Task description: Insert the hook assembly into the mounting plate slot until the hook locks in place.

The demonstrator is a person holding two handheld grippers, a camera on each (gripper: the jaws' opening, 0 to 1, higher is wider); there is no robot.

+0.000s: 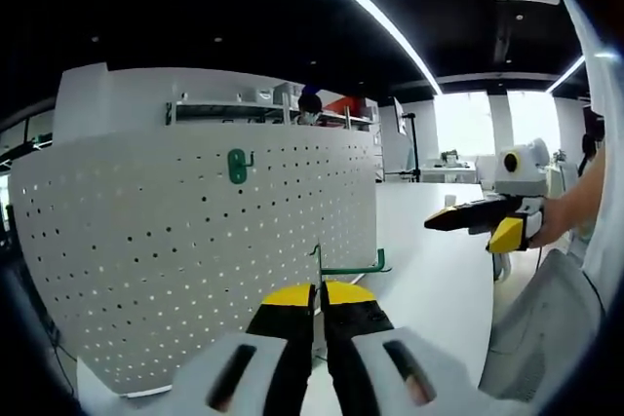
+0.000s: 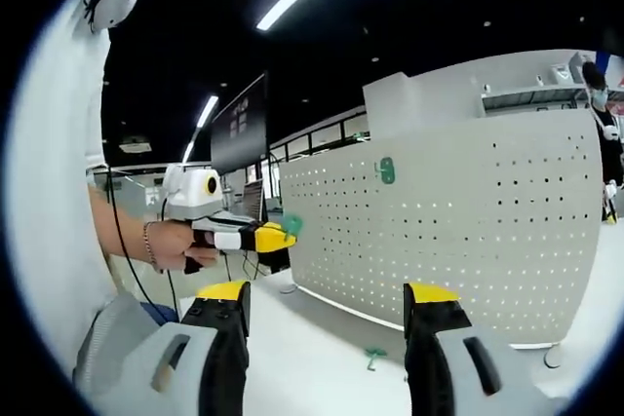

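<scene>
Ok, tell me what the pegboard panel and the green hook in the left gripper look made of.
Pegboard panel: probably painted sheet metal, though it could be plastic; matte white, thin, with even punched holes.
Green hook: thin bent rod with a uniform green coat, likely coated wire or moulded plastic; the left gripper is shut on it.

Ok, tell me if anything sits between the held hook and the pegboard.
Nothing visible does. The left gripper is shut on a green hook, and in the left gripper view the white pegboard lies just ahead with bare holes. Another green hook already hangs higher up, off to the side. The right gripper is open, held apart.
</scene>
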